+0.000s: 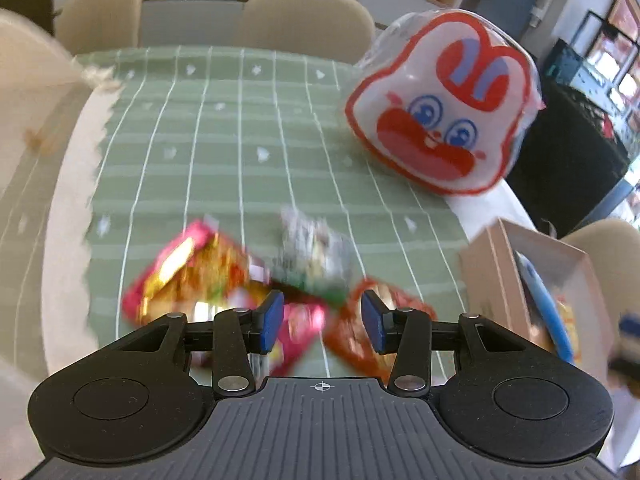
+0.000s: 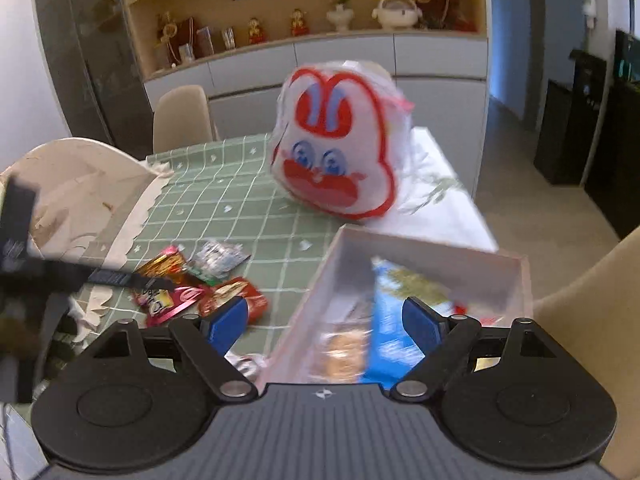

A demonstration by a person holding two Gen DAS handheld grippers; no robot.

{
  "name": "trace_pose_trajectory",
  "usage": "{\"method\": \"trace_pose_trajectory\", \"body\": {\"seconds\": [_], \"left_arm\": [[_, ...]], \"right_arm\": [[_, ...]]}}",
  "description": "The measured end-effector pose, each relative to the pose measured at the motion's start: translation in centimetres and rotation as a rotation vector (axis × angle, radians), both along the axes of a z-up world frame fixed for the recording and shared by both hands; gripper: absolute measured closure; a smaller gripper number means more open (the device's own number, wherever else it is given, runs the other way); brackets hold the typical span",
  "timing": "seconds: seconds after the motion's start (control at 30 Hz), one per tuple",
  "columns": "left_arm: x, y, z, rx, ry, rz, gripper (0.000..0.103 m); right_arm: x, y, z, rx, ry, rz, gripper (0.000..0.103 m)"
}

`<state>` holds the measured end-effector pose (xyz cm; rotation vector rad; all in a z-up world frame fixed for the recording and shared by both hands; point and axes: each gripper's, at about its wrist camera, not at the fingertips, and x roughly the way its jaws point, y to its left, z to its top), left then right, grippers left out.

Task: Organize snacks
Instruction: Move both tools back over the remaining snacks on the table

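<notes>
Two grippers are in my views, both with flat blue pads on black linkages. My left gripper (image 1: 322, 322) hovers above a loose heap of snack packets (image 1: 240, 280), its jaws parted with nothing between them; the crinkly foil wrappers below are blurred, one pink and gold (image 1: 180, 276), one silvery (image 1: 312, 252), one red-orange (image 1: 360, 328). They lie on the worktop (image 1: 224, 152), which is covered by a green cloth with a white grid and a scalloped lace edge on the left. My right gripper (image 2: 324, 324) also stands wide apart and holds nothing; it hangs over an open rectangular box (image 2: 440, 248), pale and matte like cardboard, at the near right. Inside lie a glossy blue bag (image 2: 394, 320) and a clear pack showing something round and brown (image 2: 344, 350). At the far right stands a puffy white pouch (image 2: 336, 144) shaped like a rabbit's face, outlined in red.
</notes>
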<state>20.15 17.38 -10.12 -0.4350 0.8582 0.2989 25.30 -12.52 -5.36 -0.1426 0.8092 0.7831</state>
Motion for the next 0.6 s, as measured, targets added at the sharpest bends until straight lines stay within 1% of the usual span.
{"method": "trace_pose_trajectory", "body": {"seconds": [0.03,0.1,0.17,0.2,0.23,0.3,0.37,0.43,0.47,0.53,0.57,0.6], "left_arm": [[1.0,0.2,-0.2,0.024,0.012,-0.030,0.056],[3.4,-0.3,-0.9,0.095,0.073,-0.114,0.056],[5.5,-1.2,-2.0,0.204,0.151,-0.187,0.055],[6.2,-1.5,-2.5,0.254,0.180,-0.205,0.051],[6.8,-1.8,-2.9,0.292,0.191,-0.213,0.049],[7.4,-1.7,-3.3,0.310,0.178,-0.214,0.047],[8.0,-1.4,-3.5,0.302,0.169,-0.210,0.046],[8.6,-1.0,-3.6,0.289,0.170,-0.208,0.039],[8.7,-1.0,-3.6,0.291,0.172,-0.210,0.038],[9.2,-0.9,-3.8,0.310,0.176,-0.221,0.032],[9.6,-0.9,-4.0,0.318,0.178,-0.225,0.031],[9.7,-0.7,-4.1,0.308,0.178,-0.225,0.030]], "right_arm": [[-0.6,0.3,-0.3,-0.007,0.015,0.003,0.018],[-2.0,0.3,-1.0,-0.036,0.010,0.002,0.018],[-3.6,-0.3,-1.2,-0.069,-0.027,-0.003,0.018],[-4.2,-0.7,-1.4,-0.085,-0.044,-0.003,0.018],[-4.8,-1.3,-1.5,-0.100,-0.057,-0.006,0.018],[-5.5,-2.4,-1.6,-0.122,-0.070,-0.024,0.018],[-5.7,-3.4,-2.1,-0.136,-0.050,-0.047,0.018],[-5.9,-4.4,-2.6,-0.145,-0.033,-0.077,0.018],[-6.1,-4.9,-2.9,-0.150,-0.029,-0.100,0.018],[-6.7,-5.5,-3.4,-0.157,-0.024,-0.134,0.018],[-7.0,-6.0,-3.7,-0.160,-0.020,-0.149,0.018],[-7.4,-6.2,-3.9,-0.163,-0.016,-0.160,0.018]]}}
